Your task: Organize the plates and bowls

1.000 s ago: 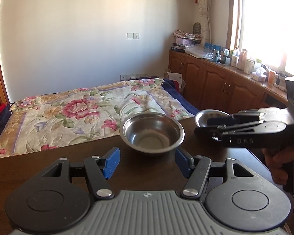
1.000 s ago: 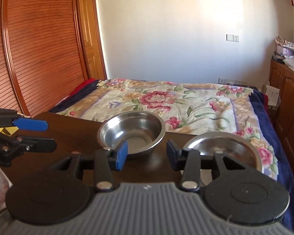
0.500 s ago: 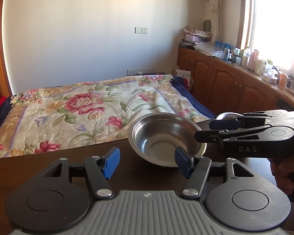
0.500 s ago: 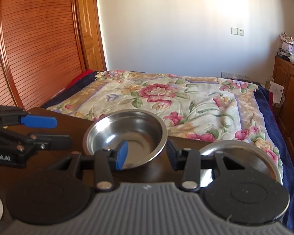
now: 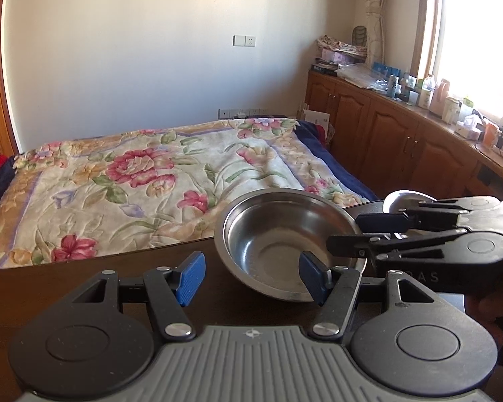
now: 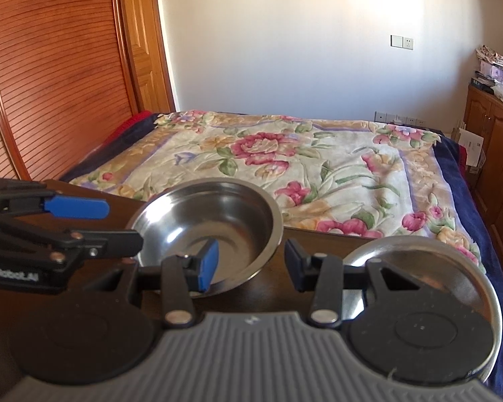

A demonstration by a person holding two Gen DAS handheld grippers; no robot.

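Early stage: bowl (image 5: 286,244) and plate (image 6: 419,268) side by side, unstacked, at table (image 5: 84,288) edge; left gripper (image 5: 251,274) and right gripper (image 6: 251,264) part-open, empty, flanking bowl; sorting outstanding.

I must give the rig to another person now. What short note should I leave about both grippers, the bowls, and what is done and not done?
Left gripper: jaws open, holding nothing, at the near left rim of the deep steel bowl.
Right gripper: jaws open, holding nothing, astride that bowl's right rim, not pressing.
Both bowls stand on the dark table; the shallow steel bowl is apart, to the right.
Done: nothing stacked or lifted.
Left: grip the deep bowl, then probably nest the two.
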